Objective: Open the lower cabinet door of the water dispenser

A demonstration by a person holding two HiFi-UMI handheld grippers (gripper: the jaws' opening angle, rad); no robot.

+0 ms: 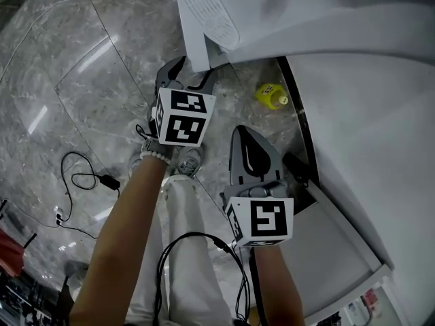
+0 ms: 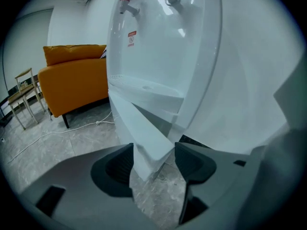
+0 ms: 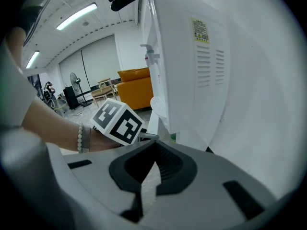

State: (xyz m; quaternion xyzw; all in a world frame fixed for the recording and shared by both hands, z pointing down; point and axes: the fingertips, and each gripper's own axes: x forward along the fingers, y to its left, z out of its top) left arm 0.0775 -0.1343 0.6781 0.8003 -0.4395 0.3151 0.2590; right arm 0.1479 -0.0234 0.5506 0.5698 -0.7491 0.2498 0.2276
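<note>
Left gripper (image 1: 192,73) (image 2: 153,164): you held its jaws at their widest. The bottom corner of the white lower cabinet door (image 2: 144,133) stood in the gap between them. The left pad (image 2: 117,169) sat just beside the door's edge. The right pad (image 2: 192,164) was clear of it. Neither pad pressed on the door, so there was no grip.

Door position: it hung below the drip tray (image 2: 144,87) of the water dispenser (image 2: 163,42) (image 3: 192,71). It looked angled out from the body, with a shadowed wedge behind its upper edge. You could not tell how far it had swung.

Right gripper (image 1: 245,133) (image 3: 153,150): you kept the jaws fully closed, pads together, with nothing between them. It touched nothing. In the right gripper view, the dispenser's vented side rose at 1 o'clock above the jaws.

Layout, head view: your left gripper lay at 11 o'clock from your right gripper, against the dispenser's front corner. A small yellow object (image 1: 270,96) sat on the stone floor (image 1: 102,60) at 1 o'clock from the right gripper, apart from both. A black cable (image 1: 85,178) lay on the floor at 8 o'clock from the left gripper.

Left gripper view: an orange sofa (image 2: 72,75) stood at 10 o'clock, well apart from the dispenser.
</note>
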